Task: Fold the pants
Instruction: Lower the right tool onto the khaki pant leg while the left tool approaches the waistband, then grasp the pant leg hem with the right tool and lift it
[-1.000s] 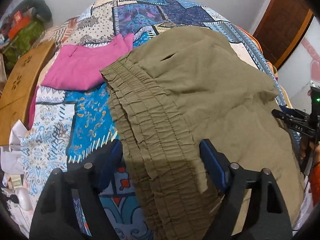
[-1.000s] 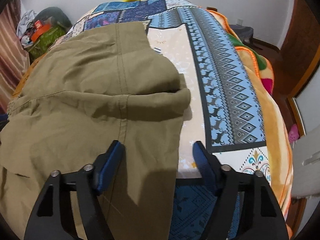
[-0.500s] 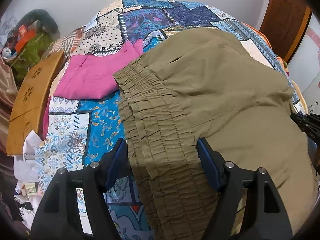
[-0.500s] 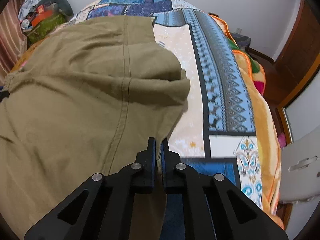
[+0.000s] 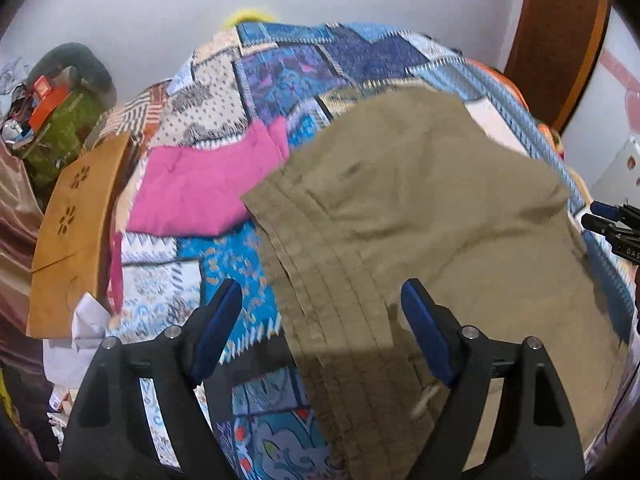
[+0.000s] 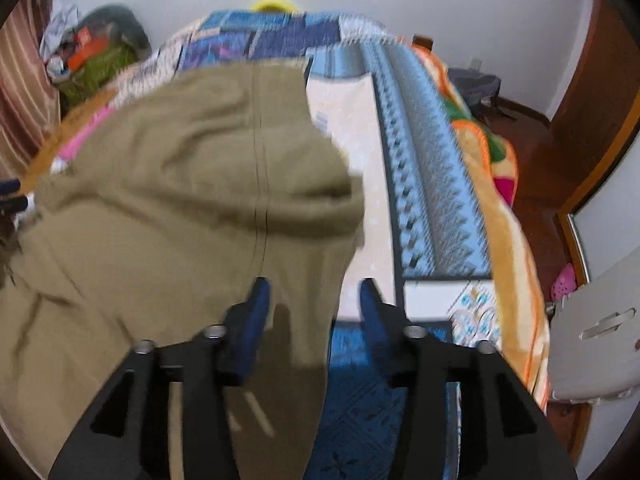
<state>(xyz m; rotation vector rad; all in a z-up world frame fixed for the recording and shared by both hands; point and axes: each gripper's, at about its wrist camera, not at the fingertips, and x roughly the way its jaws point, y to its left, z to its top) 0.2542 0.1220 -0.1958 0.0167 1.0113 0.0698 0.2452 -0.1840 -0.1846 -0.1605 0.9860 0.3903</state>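
Note:
Olive pants (image 5: 420, 208) lie spread over a patchwork quilt (image 5: 280, 80) on the bed. Their gathered waistband (image 5: 320, 264) runs under my left gripper (image 5: 320, 288), which hovers above it with jaws wide and still opening; the blue pads do not touch the cloth. In the right wrist view the pants (image 6: 180, 200) fill the left half, with a seam down the middle. My right gripper (image 6: 315, 284) hangs over their right edge, jaws opening, the cloth edge between them but not pinched. The right gripper (image 5: 616, 228) also shows at the left view's right edge.
A folded pink garment (image 5: 200, 196) lies on the quilt left of the waistband. A wooden board (image 5: 76, 220) leans at the bed's left side, with clutter (image 5: 64, 120) behind it. An orange blanket (image 6: 492, 200) drapes the right bed edge; a wooden door (image 5: 556, 32) stands beyond.
Both grippers have lifted away from the pants. The right gripper was open, closed completely half a second ago, and has opened again. The pants stay flat on the bed.

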